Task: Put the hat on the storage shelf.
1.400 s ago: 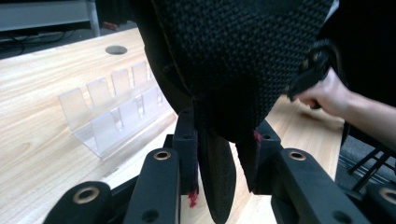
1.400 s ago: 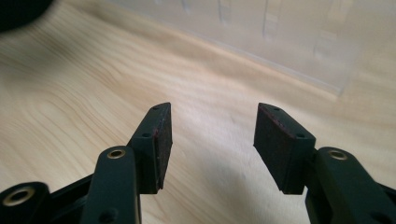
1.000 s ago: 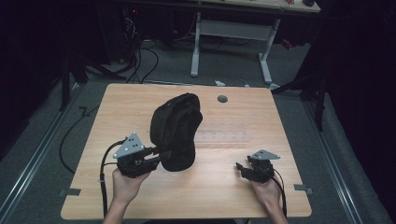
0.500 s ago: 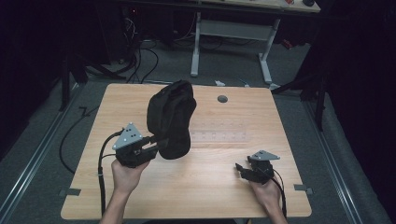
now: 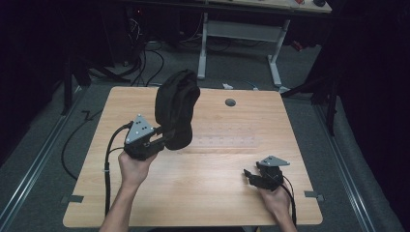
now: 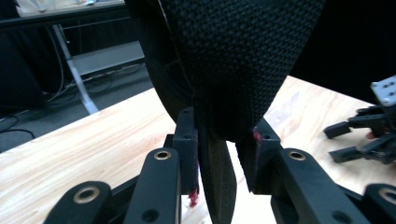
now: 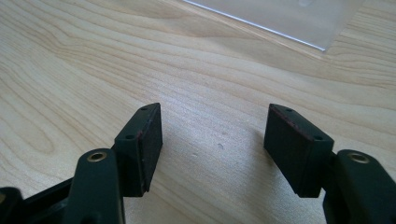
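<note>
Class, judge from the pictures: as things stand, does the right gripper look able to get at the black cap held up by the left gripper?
Probably yes. The right gripper rests open on bare table, with nothing between it and the black cap clamped in the left gripper.

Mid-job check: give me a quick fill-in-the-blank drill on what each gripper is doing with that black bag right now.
1. The left gripper is shut on the black fabric ____.
2. The right gripper has its jaws ____, with nothing between them.
3. The bag stands up from the left gripper above the wooden ____.
4. A clear plastic sheet lies flat on the table between the two ____.

Missing words: bag; open; table; grippers
</note>
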Available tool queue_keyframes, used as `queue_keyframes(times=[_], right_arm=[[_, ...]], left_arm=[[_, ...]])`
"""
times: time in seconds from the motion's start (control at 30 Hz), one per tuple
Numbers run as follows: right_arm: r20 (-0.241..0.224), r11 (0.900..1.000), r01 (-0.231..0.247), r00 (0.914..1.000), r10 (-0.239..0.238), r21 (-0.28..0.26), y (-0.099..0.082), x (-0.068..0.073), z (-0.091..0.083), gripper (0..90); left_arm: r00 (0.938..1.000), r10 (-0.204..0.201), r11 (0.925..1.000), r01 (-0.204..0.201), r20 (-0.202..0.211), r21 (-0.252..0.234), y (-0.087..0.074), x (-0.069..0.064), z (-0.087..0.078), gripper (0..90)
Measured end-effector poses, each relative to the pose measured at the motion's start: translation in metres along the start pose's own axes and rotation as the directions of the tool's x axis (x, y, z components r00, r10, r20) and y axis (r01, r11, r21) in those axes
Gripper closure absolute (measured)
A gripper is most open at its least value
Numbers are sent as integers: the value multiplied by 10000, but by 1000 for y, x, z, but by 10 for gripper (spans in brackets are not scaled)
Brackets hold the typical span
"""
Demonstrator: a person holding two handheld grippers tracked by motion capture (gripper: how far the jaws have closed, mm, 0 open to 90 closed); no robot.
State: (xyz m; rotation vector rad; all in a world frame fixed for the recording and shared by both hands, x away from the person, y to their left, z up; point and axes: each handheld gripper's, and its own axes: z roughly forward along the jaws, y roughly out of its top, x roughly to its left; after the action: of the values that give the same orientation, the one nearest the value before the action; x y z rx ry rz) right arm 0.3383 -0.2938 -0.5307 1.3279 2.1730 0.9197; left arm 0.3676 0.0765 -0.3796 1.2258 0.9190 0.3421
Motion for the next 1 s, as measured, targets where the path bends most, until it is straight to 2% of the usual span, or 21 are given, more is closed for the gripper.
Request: queue_keyframes(times=[0.13, 0.2, 0.37, 0.43, 0.73, 1.0], right_arm=[[5, 10000, 34, 10000, -34, -10, 0, 0, 0, 373], [5, 10000, 34, 10000, -34, -12, 0, 0, 0, 373], [4, 10000, 38, 10000, -38, -8, 0, 0, 0, 372], [5, 10000, 36, 10000, -36, -9, 0, 0, 0, 373], [3, 10000, 35, 10000, -35, -8, 0, 0, 0, 372], [3, 10000, 35, 10000, -35, -7, 0, 0, 0, 372]], left_arm=[[9997, 165, 9999, -166, -162, -46, -1, 3, 9, 709], [9989, 379, 9993, -380, -280, -31, -3, 4, 14, 709], [9985, 403, 9991, -407, -371, -106, -7, 8, 23, 709], [9974, 551, 9984, -556, -463, -76, -10, 9, 26, 709], [9955, 548, 9983, -563, -777, -173, -18, 16, 38, 708], [9944, 706, 9972, -722, -783, -187, -24, 17, 43, 708]])
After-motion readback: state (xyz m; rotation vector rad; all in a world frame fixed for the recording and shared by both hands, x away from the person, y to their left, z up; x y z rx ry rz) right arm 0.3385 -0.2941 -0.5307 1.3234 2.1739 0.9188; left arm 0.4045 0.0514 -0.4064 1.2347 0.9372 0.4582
